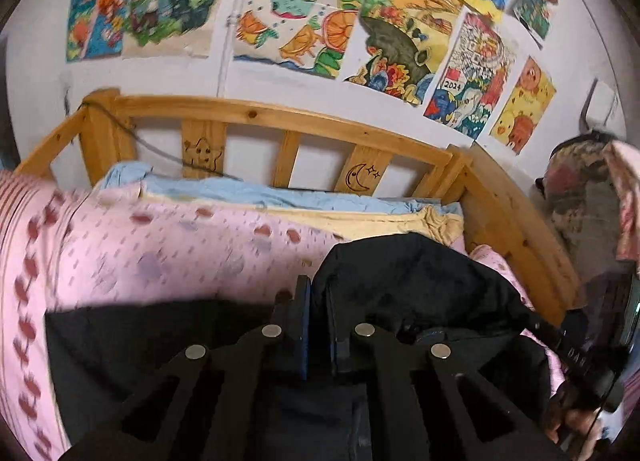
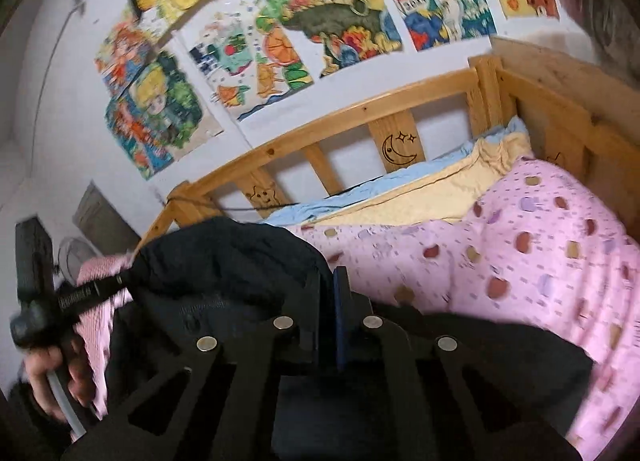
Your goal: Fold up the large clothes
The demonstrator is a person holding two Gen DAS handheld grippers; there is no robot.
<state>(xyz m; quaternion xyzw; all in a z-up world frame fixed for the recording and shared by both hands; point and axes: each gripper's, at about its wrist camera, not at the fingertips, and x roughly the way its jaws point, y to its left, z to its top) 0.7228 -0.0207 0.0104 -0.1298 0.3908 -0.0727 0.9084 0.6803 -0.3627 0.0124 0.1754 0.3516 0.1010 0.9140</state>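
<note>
A large black garment point(image 1: 420, 281) lies bunched and partly lifted over the pink dotted duvet point(image 1: 168, 253) on the bed. My left gripper point(image 1: 318, 313) is shut on a fold of it, with cloth pinched between the blue-padded fingers. At the right edge of that view a hand holds my right gripper point(image 1: 538, 327), which bites the same cloth. In the right wrist view the black garment point(image 2: 224, 261) rises to the left, and my right gripper point(image 2: 328, 301) is shut on its edge. My left gripper point(image 2: 122, 281) grips the far corner, held by a hand point(image 2: 48, 373).
A wooden bed rail point(image 1: 280, 117) with moon and star carvings runs behind the bedding, close to a wall with several colourful drawings point(image 1: 292, 9). Blue and yellow sheets point(image 1: 320, 209) lie along the rail. Patterned clothes point(image 1: 588, 197) hang at the right.
</note>
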